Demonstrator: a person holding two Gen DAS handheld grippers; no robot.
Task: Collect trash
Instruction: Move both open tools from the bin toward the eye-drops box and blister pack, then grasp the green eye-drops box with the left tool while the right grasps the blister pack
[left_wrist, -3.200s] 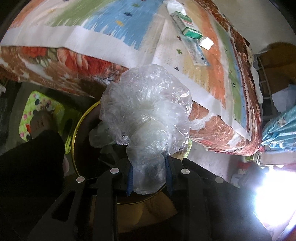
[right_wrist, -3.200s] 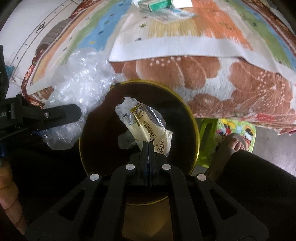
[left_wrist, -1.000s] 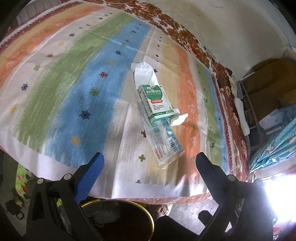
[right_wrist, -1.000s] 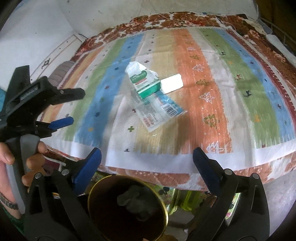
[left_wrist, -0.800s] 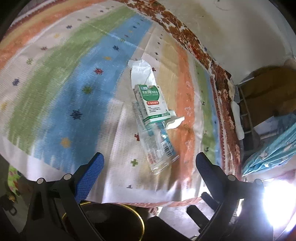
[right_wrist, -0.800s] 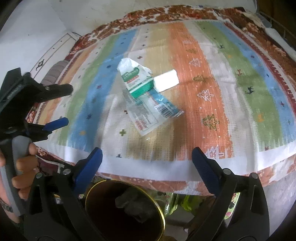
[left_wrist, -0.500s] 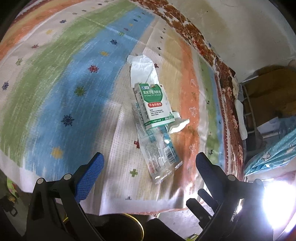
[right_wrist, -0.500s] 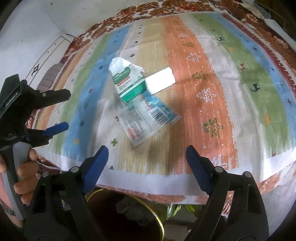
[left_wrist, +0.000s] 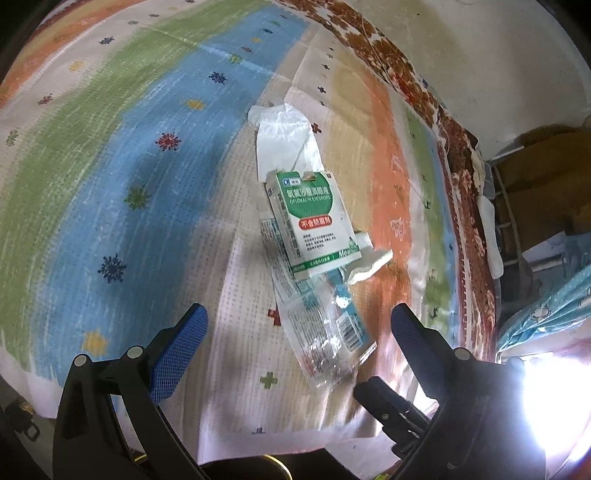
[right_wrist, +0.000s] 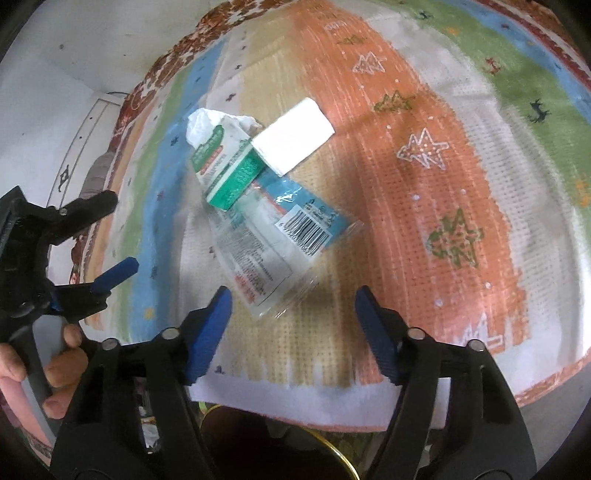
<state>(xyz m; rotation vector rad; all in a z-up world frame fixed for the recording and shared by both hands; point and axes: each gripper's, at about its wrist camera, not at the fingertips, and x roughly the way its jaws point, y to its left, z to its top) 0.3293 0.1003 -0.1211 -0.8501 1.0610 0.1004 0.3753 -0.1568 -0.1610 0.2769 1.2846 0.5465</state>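
A heap of trash lies on the striped bed cover (left_wrist: 110, 177): a green and white carton (left_wrist: 310, 221) (right_wrist: 229, 170), a clear printed wrapper (left_wrist: 325, 332) (right_wrist: 280, 240), a white block (right_wrist: 291, 136) and crumpled white paper (left_wrist: 284, 140). My left gripper (left_wrist: 295, 332) is open, hovering short of the wrapper with nothing between its blue pads. My right gripper (right_wrist: 293, 325) has its jaws closing. The wrapper's near corner reaches between its fingertips, and the pads stand clear of it. In the right wrist view the left gripper (right_wrist: 110, 240) hangs at the left, held by a hand (right_wrist: 55, 369).
A dark bin with a gold rim (right_wrist: 332, 454) stands below the bed's near edge, under both grippers. A white wall (left_wrist: 461, 55) runs behind the bed. Shelving and blue fabric (left_wrist: 546, 314) stand off the bed's right end.
Both grippers, earlier shut on plastic trash over the bin, are now empty. They have moved down and closer to the heap on the bed, and the right jaws have narrowed.
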